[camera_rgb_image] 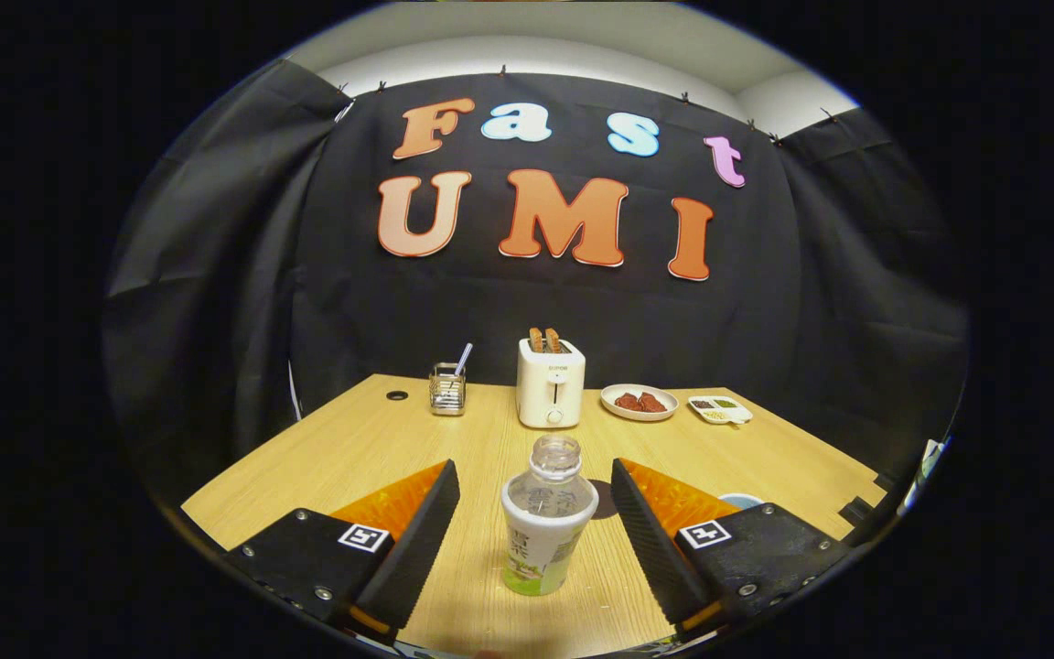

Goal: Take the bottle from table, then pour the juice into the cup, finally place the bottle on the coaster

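A: How did the claw [534, 526] stand?

B: It was spread wide. Its two fingers flanked the bottle [546, 517], one at nine o'clock of it and one at three o'clock, with a clear gap on each side. Neither finger touched it, and the claw held nothing.

A: And the bottle itself?

B: It stood upright on the tabletop [344, 444] between the fingers, long axis vertical, its open, capless mouth pointing to twelve o'clock. It was clear above and labelled below.

A: What lay beyond it?

B: The wooden tabletop ran back to a black cloth wall. At twelve o'clock of the bottle stood a white toaster [551, 383] with two slices in it. At one o'clock were a plate [639, 402] of dark food and a small divided dish [719, 409], and at eleven o'clock a wire holder [447, 388]. A dark round coaster [604, 499] peeked out just behind the bottle, beside the right finger.
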Demonstrator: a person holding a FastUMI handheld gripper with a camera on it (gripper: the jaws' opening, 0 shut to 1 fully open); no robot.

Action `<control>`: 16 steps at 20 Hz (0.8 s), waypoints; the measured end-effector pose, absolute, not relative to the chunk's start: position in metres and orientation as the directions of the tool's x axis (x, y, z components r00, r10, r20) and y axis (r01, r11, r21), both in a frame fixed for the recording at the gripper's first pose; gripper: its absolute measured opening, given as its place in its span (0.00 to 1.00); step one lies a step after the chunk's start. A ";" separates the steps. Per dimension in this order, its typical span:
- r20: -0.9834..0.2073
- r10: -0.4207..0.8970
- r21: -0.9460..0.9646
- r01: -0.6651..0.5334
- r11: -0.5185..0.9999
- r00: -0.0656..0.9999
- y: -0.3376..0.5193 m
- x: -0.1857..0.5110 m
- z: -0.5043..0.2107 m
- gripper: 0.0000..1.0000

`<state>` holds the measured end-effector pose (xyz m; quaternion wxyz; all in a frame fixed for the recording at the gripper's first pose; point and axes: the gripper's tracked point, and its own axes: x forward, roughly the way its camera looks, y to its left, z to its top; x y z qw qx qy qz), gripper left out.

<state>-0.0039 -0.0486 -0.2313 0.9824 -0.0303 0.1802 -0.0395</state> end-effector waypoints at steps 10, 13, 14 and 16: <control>-0.445 -0.092 -0.071 0.068 0.995 0.891 -0.053 -0.004 -0.286 0.99; -0.457 -0.086 -0.074 0.059 0.996 0.885 -0.051 -0.001 -0.296 0.99; -0.459 -0.079 -0.068 0.054 0.996 0.885 -0.049 0.001 -0.299 1.00; -0.463 -0.081 -0.062 0.058 0.996 0.883 -0.049 0.003 -0.305 1.00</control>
